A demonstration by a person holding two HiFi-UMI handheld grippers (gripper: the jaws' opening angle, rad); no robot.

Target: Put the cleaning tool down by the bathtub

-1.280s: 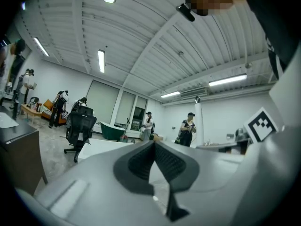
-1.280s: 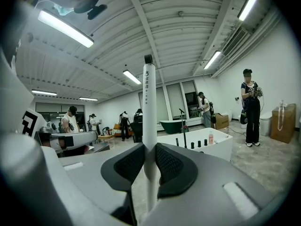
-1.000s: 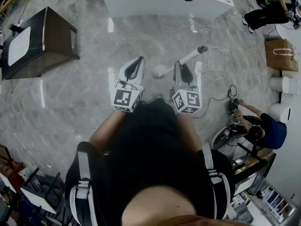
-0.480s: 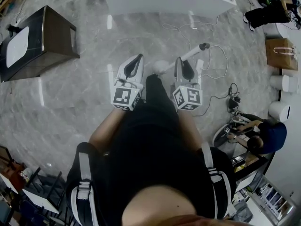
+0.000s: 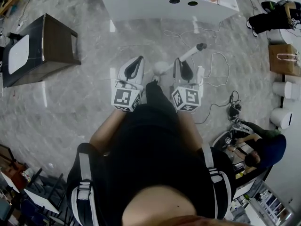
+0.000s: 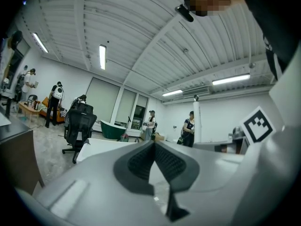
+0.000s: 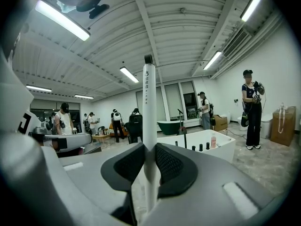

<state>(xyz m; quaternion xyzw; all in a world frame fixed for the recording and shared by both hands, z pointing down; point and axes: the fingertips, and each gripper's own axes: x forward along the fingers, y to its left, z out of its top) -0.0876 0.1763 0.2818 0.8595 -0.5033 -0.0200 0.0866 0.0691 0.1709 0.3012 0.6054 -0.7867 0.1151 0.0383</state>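
The cleaning tool (image 5: 190,53) is a white wand with a dark end cap and a round white head (image 5: 160,68). My right gripper (image 5: 179,61) is shut on its handle, which stands upright between the dark pads (image 7: 172,163) in the right gripper view, where the tool (image 7: 149,107) rises past my right gripper (image 7: 149,147). The white bathtub (image 5: 141,4) lies ahead across the marble floor, with several dark fittings on its rim, and the bathtub (image 7: 207,142) also shows in the right gripper view. My left gripper (image 5: 139,59) is level with the right one; in its own view my left gripper (image 6: 154,144) is shut and empty.
A dark cabinet (image 5: 51,41) with a white basin stands to the left. White cables (image 5: 217,62) trail over the floor on the right. A crouching person (image 5: 263,147), a paper bag (image 5: 283,58) and white cylinders (image 5: 285,88) are at the far right. An office chair (image 6: 77,126) shows left.
A dark leg has swung forward between the two grippers. The floor and bathtub have shifted slightly in the head view. Both grippers keep the same pose and grip.
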